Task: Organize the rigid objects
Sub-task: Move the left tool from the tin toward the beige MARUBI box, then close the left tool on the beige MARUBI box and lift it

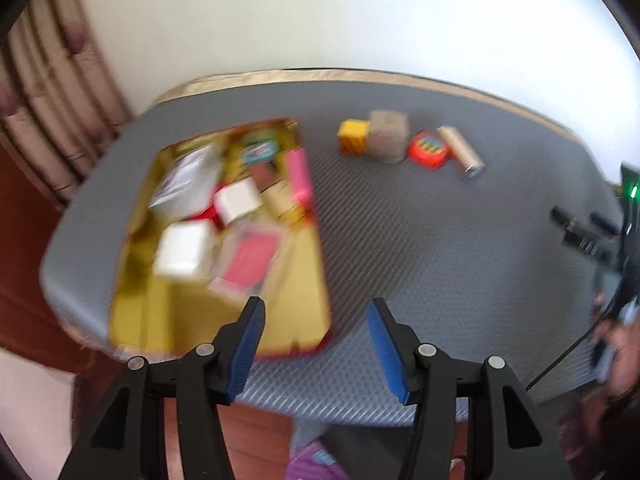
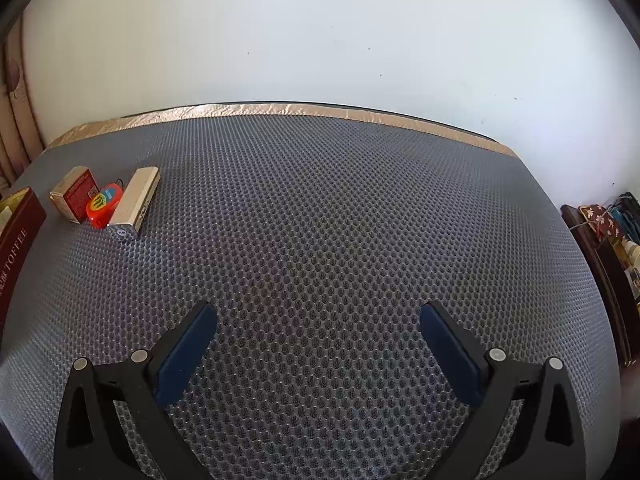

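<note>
A yellow-lined tin (image 1: pixel 298 280) with red outer walls lies on the left of the grey mat and holds several small boxes, all blurred. My left gripper (image 1: pixel 316 308) hangs open over the tin's near right corner with nothing between its blue pads. Further back stand a yellow cube (image 1: pixel 353 136), a beige box (image 1: pixel 388 136), an orange-red round item (image 1: pixel 429 150) and a long cream box (image 1: pixel 460 152). In the right wrist view my right gripper (image 2: pixel 318 312) is wide open over bare mat. There the long cream box (image 2: pixel 138 200), the orange-red item (image 2: pixel 103 205) and a red-fronted box (image 2: pixel 76 196) sit far left.
The tin's maroon wall (image 2: pixel 18 232) shows at the left edge. A gold strip (image 2: pixel 280 109) lines the table's far edge against a white wall. A curtain (image 1: pixel 52 120) hangs at the left and a cluttered shelf (image 2: pixel 612 240) stands at the right. A hand (image 1: pixel 616 344) is at the right edge.
</note>
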Demonstrator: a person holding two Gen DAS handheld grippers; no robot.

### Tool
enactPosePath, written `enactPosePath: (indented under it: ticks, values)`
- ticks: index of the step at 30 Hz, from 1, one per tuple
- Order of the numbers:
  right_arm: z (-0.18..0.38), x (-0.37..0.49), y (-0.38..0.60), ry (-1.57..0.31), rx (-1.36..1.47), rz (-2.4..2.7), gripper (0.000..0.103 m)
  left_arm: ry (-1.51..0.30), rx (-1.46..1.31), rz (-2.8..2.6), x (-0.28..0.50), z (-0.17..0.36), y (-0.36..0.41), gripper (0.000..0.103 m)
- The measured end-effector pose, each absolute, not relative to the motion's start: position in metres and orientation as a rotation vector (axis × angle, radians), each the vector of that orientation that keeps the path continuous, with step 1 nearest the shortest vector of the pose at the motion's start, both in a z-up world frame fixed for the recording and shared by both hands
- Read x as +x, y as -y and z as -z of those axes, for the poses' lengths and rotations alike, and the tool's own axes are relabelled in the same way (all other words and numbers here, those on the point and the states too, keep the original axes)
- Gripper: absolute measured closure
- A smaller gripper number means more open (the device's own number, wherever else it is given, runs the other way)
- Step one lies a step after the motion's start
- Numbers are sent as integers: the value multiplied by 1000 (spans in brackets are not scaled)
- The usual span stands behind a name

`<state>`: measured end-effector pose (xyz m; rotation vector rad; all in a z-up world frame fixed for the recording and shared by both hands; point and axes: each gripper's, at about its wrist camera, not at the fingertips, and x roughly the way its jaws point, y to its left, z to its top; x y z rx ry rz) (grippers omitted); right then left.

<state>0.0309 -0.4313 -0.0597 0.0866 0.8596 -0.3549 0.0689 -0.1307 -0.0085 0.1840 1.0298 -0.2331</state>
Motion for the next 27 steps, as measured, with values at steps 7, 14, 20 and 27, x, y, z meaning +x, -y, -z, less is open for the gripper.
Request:
enactPosePath:
  ticks: [7,14,20,27]
  values:
    - [56,21,432,-834,109,335,1,-1038,162,316,147,-8,170,48]
    - [53,16,429,-811,128,325,1,-1102,162,349,215,3,203,48]
    - [53,14,441,-800,139,317,1,-1159,191,350,249,25,225,48]
    - [52,12,446,-796,144,311,1,-1170,215,355,264,35,237,48]
